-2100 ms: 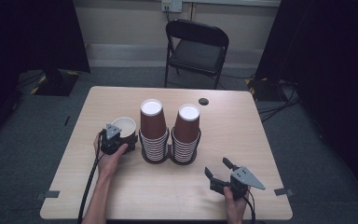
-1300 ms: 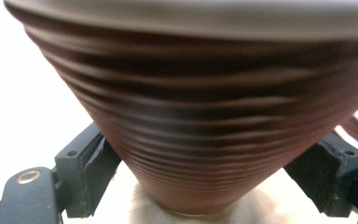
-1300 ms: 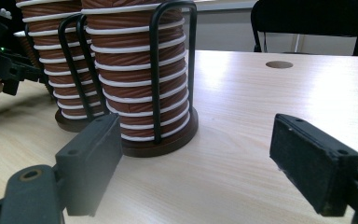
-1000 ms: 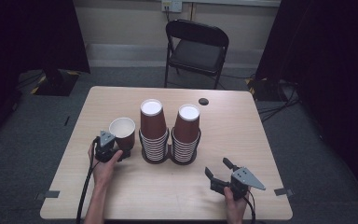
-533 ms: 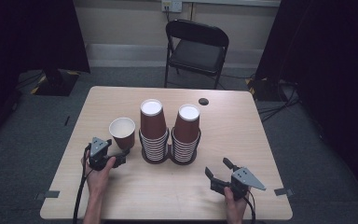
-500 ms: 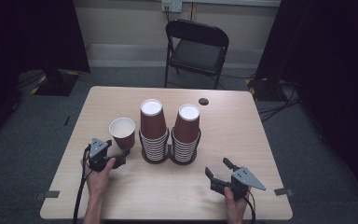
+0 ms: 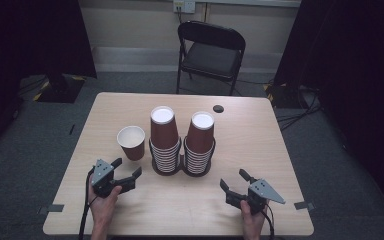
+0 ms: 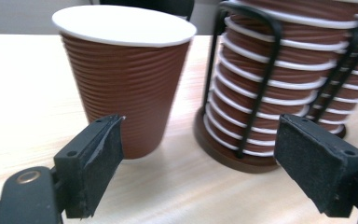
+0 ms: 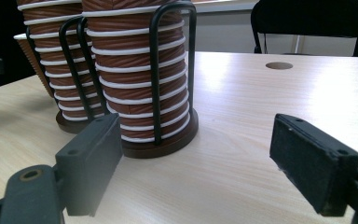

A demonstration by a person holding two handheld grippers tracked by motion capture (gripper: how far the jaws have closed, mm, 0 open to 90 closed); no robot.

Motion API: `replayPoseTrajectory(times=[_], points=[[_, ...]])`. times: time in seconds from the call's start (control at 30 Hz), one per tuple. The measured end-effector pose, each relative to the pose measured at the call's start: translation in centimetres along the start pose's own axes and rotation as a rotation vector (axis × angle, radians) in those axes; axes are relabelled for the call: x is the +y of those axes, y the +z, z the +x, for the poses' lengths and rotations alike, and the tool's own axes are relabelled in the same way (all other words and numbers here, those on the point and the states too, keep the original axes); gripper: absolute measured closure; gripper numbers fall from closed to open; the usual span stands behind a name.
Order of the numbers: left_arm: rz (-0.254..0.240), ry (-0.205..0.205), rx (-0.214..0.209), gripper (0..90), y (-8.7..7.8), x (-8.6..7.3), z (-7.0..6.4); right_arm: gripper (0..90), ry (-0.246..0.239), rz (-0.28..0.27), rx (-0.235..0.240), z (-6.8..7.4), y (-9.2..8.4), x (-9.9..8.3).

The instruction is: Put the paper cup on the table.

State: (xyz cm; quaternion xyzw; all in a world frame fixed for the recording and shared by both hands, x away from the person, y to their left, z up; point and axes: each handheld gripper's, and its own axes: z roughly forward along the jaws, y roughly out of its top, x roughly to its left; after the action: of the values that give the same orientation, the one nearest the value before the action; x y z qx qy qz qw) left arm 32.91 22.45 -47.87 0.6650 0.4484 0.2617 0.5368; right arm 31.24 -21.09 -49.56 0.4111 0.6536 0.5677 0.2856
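- Left gripper [image 7: 128, 176] at 7 o'clock on the table [image 7: 260, 150]: jaws wide, nothing between them, aimed toward the cup [image 7: 131, 142].
- Right gripper [image 7: 234, 181] at 5 o'clock: jaws wide and empty, facing the right stack [image 7: 200, 144].
- Cup upright and alone at 10 o'clock, just beside the left stack [image 7: 163, 139], clear of the pads; appears set down and released.
- Stacks in black wire holders at table centre, side by side, both tall; seemingly one cup dealt out, many left to pull.
- Chair [image 7: 211, 52] at 12 o'clock beyond the far edge.
- Against the earliest frame: left gripper then right at the cup, now drawn back toward the near edge; cup standing free; right gripper in the same spot.
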Motion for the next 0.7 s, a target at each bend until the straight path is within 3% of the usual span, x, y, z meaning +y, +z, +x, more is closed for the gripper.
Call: replayPoseTrajectory(times=[0.17, 0.43, 0.63, 0.7], points=[[0.004, -0.001, -0.023, 15.5, -0.5, -0.4, -0.9, 15.9, -0.001, 0.000, -0.002, 0.0, 0.0, 0.0], [-0.008, -0.013, -0.055, 15.6, -1.4, -2.1, -3.4, 15.9, -0.006, -0.003, -0.005, 0.1, 0.0, 0.0], [-0.008, 0.003, -0.031, 15.7, -1.3, -2.8, -4.3, 15.9, -0.007, 0.002, -0.003, 0.1, 0.0, 0.0], [-0.030, 0.008, -0.021, 15.7, -1.5, -2.9, -4.5, 15.9, -0.006, 0.001, -0.003, 0.1, 0.0, 0.0]])
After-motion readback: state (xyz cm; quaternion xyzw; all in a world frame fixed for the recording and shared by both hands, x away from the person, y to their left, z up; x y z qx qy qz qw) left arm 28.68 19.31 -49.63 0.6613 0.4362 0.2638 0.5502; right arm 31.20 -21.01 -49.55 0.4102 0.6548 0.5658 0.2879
